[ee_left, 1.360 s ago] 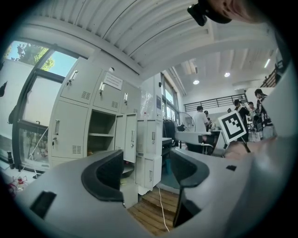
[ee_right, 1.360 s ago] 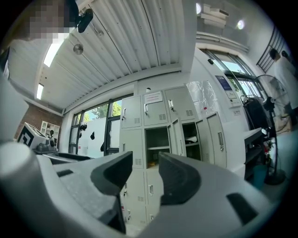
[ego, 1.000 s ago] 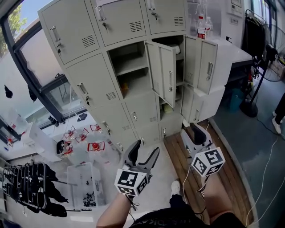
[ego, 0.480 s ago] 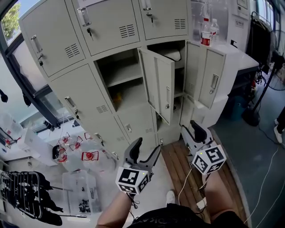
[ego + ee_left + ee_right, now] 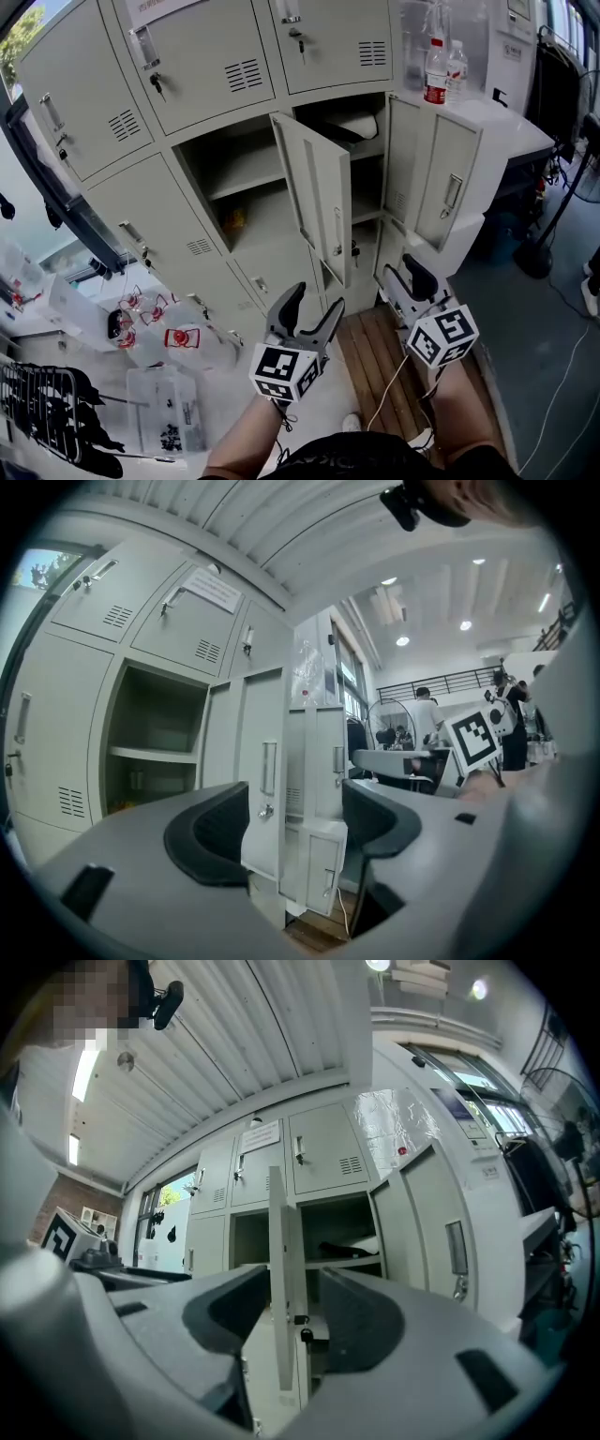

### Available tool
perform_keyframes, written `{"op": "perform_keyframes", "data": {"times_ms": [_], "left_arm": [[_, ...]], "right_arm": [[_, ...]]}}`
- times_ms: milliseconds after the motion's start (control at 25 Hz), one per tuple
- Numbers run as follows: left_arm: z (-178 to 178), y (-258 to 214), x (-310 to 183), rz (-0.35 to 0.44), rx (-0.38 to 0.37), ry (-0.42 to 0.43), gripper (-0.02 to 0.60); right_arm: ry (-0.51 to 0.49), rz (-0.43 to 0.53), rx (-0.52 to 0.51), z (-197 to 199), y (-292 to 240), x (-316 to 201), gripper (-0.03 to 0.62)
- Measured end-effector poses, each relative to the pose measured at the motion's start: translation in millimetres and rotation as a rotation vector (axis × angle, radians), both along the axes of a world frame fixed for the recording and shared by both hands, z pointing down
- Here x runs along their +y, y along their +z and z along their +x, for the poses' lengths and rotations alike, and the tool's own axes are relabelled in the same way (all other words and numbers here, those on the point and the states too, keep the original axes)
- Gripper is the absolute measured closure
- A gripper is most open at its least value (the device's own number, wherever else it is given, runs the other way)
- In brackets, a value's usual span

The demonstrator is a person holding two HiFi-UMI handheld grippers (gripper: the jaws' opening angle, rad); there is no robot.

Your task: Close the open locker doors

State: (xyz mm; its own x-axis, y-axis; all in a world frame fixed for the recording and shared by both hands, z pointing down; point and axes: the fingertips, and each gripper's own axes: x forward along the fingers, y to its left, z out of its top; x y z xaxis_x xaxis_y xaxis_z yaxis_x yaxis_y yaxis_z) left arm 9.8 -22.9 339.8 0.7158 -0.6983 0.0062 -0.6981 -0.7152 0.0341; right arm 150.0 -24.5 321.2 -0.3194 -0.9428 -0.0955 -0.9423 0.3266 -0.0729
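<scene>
The lockers (image 5: pixel 187 216) are seen larger and closer in the head view than a second ago, and less of the wooden floor strip (image 5: pixel 375 352) is left in front of them. An approach is being made, with both claws carried forward at the same spread.

Nothing about the doors themselves is altered. The middle door (image 5: pixel 319 211) is swung out toward the near side, almost edge-on. The right door (image 5: pixel 441 183) is folded back toward the white tabletop (image 5: pixel 497 117), where two bottles (image 5: pixel 436 70) stand. A lower door (image 5: pixel 401 253) beneath it is also ajar.

The left claw (image 5: pixel 314 305) is held wide with nothing between its pads, and the right claw (image 5: pixel 405 272) is likewise spread wide and empty. In the right gripper view the edge of the middle door is framed in the gap between the jaws (only lined up, not touched, the door being well beyond them).

The task is judged not yet begun: no door is contacted, and the only gain is in reach. The middle door is judged the likeliest to be pushed first, since it stands nearest. A push on its outer face toward the far left would be needed to cover the open compartment (image 5: pixel 234 187).
</scene>
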Motion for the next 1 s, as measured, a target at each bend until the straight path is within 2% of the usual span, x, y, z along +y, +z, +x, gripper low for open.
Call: {"op": "perform_keyframes", "data": {"times_ms": [240,560,1000], "left_arm": [[30.1,-6.0,-17.3,0.014,-0.002,-0.002,0.281],[51.8,-1.8,-45.7,-0.002,0.002,-0.026,0.279],[70.8,0.2,-99.7,0.012,-0.027,-0.016,0.281]], "right_arm": [[-0.022,0.012,0.016,15.3,-3.9,-11.5,0.433],[-0.02,0.009,0.016,23.5,-0.3,-23.4,0.433],[0.067,-0.011,-0.03,39.3,11.9,-50.5,0.433]]}}
